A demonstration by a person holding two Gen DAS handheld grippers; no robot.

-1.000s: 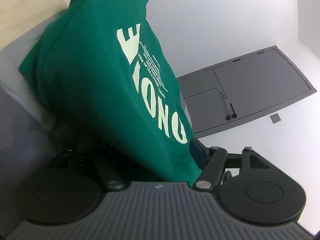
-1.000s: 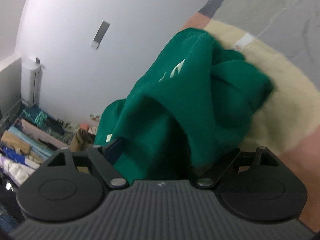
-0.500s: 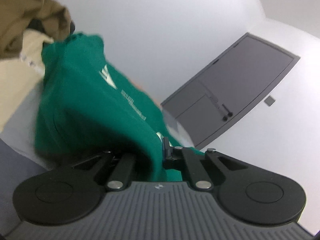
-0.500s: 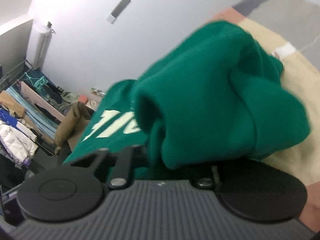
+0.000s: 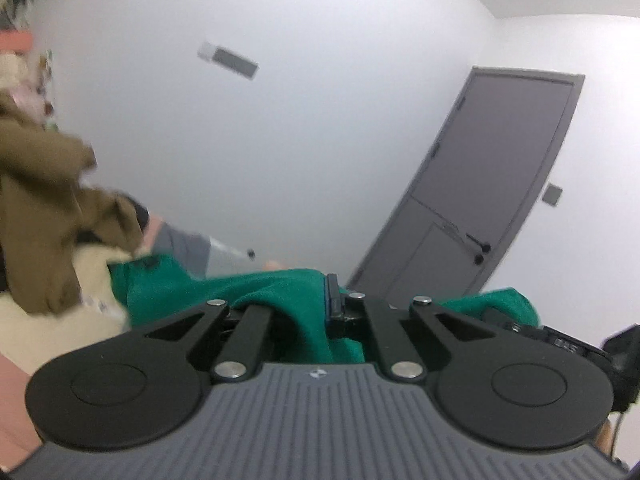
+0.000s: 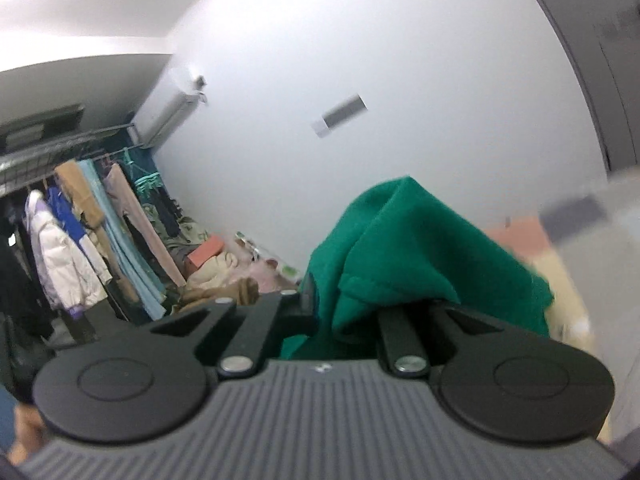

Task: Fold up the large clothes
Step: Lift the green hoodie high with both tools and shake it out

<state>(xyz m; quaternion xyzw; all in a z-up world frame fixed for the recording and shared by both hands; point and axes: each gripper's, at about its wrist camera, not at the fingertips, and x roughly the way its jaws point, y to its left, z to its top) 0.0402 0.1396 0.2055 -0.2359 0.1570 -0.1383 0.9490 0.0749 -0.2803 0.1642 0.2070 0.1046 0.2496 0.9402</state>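
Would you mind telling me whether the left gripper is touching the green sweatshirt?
Touching: in the left wrist view the left gripper is shut on a fold of the green sweatshirt.

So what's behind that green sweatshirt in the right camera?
Behind the green sweatshirt a white wall and patchwork bedding show; whatever lies directly behind the bunched fabric is covered.
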